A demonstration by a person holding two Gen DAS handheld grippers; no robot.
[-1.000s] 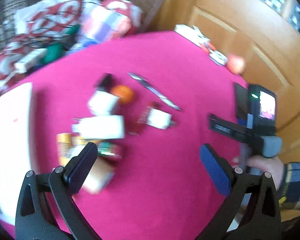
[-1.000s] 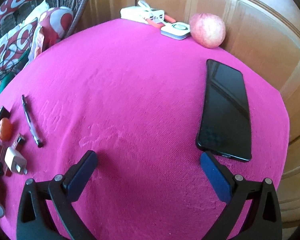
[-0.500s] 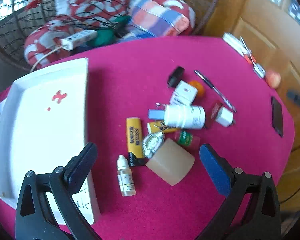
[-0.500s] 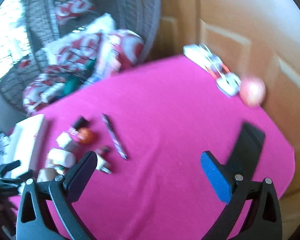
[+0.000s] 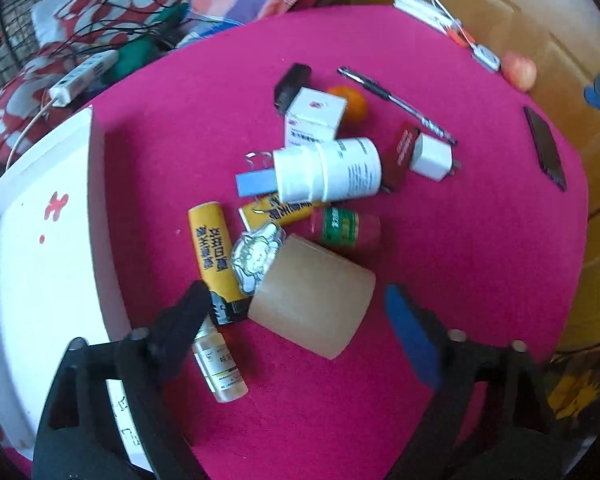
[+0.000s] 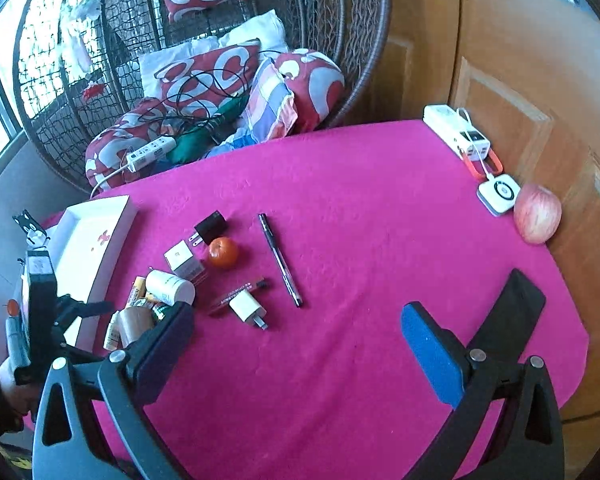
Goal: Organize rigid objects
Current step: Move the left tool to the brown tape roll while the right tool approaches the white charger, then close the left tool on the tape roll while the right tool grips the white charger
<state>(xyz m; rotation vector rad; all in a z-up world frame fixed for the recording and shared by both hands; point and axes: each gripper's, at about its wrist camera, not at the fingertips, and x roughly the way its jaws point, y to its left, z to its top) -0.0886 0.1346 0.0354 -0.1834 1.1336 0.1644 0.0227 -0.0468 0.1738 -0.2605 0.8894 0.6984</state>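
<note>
Left gripper [image 5: 296, 312] has dropped lower and closer over the pile since half a second ago; the tan roll [image 5: 312, 294] now fills the space between its jaws, where before it sat smaller and further ahead. The right gripper [image 6: 296, 332] has steadied too: its earlier view was blurred and swinging, now it is sharp and looks across the pink surface [image 6: 380, 208]. Judged meaning: approach phase ending on the left, first pick is likely the roll or something touching it; nothing sorted yet, tray [image 5: 40, 240] holds no items.

Left jaws spread wide, gripping nothing. Roll lies on its side between them, nearer the left finger. Against the roll: a foil piece [image 5: 256, 256] touches its upper left edge, yellow tube [image 5: 214, 256] just left of it with its dark end under the left fingertip, dropper bottle [image 5: 220, 368] below-left of the roll, beside the tray rim. Above the roll: red-green bottle [image 5: 346, 226], then white bottle [image 5: 328, 170], white box [image 5: 314, 118], orange [image 5: 352, 106], charger [image 5: 430, 156] to the right, pen [image 5: 396, 104] beyond. Tray sits left of the roll, near.

Right jaws also spread, empty, well apart from the roll; only bare cloth between them, phone [image 6: 516, 312] partly behind the right finger.

Risk, as a guess: closing on the roll may drag the foil piece and tube.
</note>
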